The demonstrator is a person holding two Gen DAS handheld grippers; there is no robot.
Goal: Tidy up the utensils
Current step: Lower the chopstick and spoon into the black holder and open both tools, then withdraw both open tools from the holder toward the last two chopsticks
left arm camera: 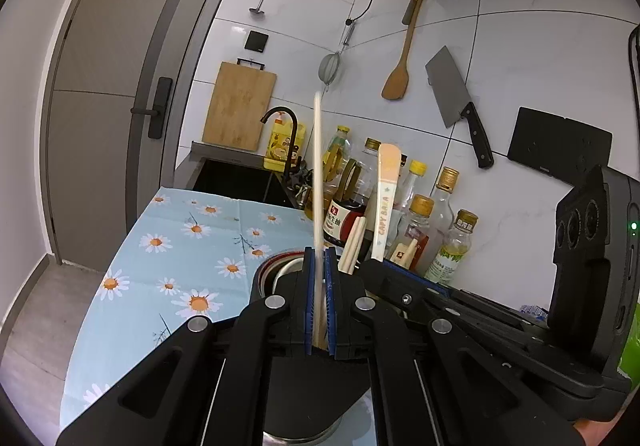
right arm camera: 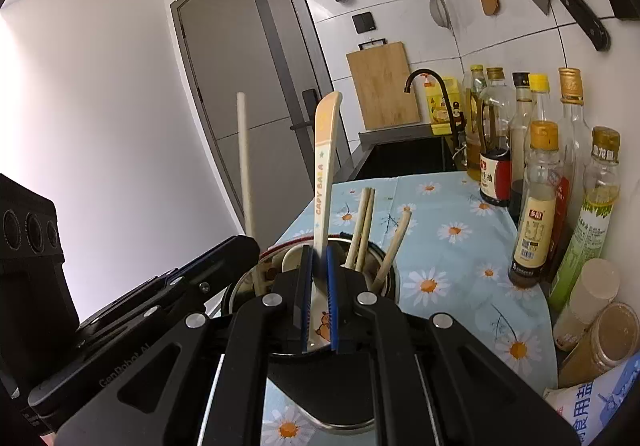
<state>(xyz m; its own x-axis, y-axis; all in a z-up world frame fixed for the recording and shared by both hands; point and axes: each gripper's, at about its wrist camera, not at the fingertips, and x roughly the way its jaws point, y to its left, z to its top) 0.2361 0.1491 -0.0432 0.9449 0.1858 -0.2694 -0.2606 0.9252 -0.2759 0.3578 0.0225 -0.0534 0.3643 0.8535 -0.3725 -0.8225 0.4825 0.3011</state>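
Two grips live: your left gripper [left arm camera: 319, 274] is clamped on a pale chopstick [left arm camera: 318, 166], your right gripper [right arm camera: 318, 278] on the cartoon-print spoon [right arm camera: 326, 166]. Both stand near-upright, long axes running up out of the jaws, over the metal pot [right arm camera: 390, 266] directly below. Loose chopsticks [right arm camera: 362, 222] lean inside it, just right of the spoon.

Left gripper [left arm camera: 319, 266]: jaws almost closed, the blue pads press on a thin pale stick that stands upright between them.
Right gripper [right arm camera: 319, 266]: jaws almost closed, the blue pads press on a flat cream spoon handle, also upright.
Position: both side by side, close together, fingers pointing forward.
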